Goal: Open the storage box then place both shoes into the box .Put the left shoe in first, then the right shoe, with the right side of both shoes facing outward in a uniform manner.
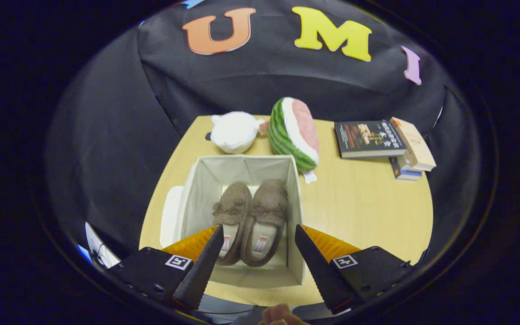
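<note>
Tool [259,253] released, fingers spread above the near rim of the storage box [294,216]; nothing held; box open on the bench [368,207]; left shoe [230,219] and right shoe [265,221] lie side by side inside, toes away; placement probably complete, though which sides face outward is unclear.

Light wooden table [368,203]. Open storage box [294,216] standing near the front, lid [169,216] apparently flat beside it. Behind the box, a white plush toy [235,132] and a watermelon plush [294,133]. Well apart, near the far corner, stacked books [384,140].
</note>
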`<state>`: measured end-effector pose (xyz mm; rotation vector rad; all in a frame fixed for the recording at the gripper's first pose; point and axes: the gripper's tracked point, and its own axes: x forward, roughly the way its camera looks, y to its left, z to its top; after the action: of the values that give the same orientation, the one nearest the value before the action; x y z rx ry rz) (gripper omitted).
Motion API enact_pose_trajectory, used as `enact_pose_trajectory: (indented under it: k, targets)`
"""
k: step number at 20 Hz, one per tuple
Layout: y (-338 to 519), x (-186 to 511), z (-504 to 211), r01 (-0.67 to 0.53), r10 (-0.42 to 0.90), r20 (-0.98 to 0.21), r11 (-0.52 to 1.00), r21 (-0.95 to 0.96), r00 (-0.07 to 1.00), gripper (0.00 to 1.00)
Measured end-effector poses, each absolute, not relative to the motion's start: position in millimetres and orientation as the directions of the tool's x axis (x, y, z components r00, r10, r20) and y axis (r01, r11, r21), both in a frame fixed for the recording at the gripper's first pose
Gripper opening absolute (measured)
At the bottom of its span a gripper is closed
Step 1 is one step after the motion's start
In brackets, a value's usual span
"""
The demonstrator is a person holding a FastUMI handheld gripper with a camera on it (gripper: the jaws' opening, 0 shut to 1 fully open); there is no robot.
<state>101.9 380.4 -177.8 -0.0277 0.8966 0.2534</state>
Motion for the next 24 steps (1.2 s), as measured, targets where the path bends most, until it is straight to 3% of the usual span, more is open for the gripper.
enact_pose_trajectory:
  k: [5, 11, 15, 24]
  targets:
    - [336.3, 96.1, -103.4, -0.255, 0.174, -0.604, 0.966, -0.05, 0.778, 0.97]
    - [257.2, 77.8, -5.6, -0.199, 0.158, -0.275, 0.971, -0.131, 0.948, 0.96]
    - [214.7, 50.1, 39.5, -0.174, 0.166, -0.094, 0.981, -0.084, 0.982, 0.96]
    - [114.6, 6.8, 66.8, -0.128, 0.129, 0.032, 0.992, -0.017, 0.991, 0.95]
